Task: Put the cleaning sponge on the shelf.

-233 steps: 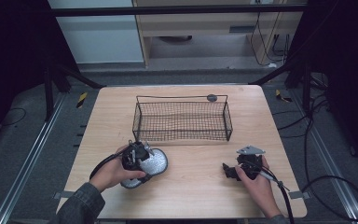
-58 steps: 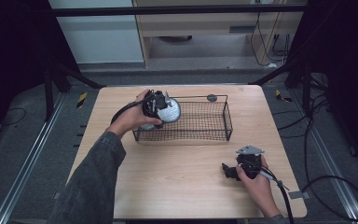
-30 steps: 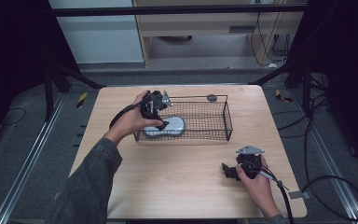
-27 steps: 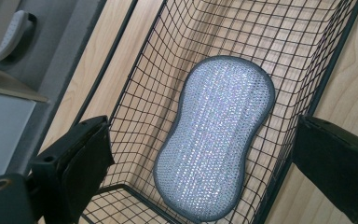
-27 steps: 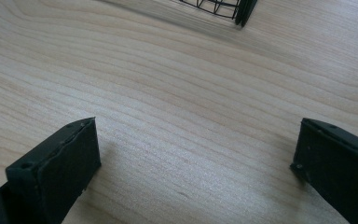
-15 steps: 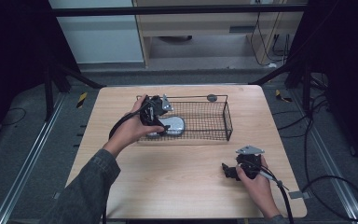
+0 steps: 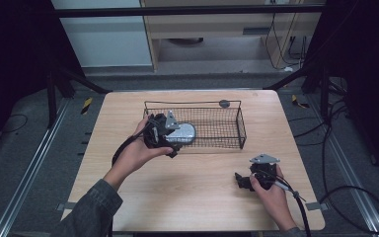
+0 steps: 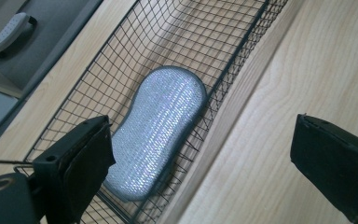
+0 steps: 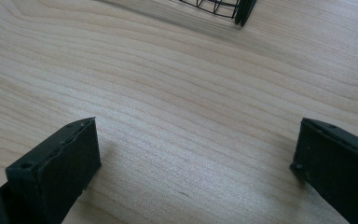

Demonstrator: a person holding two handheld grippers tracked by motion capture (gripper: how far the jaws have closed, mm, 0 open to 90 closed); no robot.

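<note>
Sponge (image 8: 156,128) is lying flat in the basket (image 7: 241,129), looking soft and light; left gripper (image 8: 200,163) is hanging wide apart, best pinching its rim.

No text, label, brand, number or sign can be read anywhere, neither on the wire basket (image 7: 217,123), the silver pad (image 8: 161,126) nor the table (image 7: 197,192).

Left gripper (image 7: 170,148) hides part of the scouring pad (image 7: 185,132)
</note>
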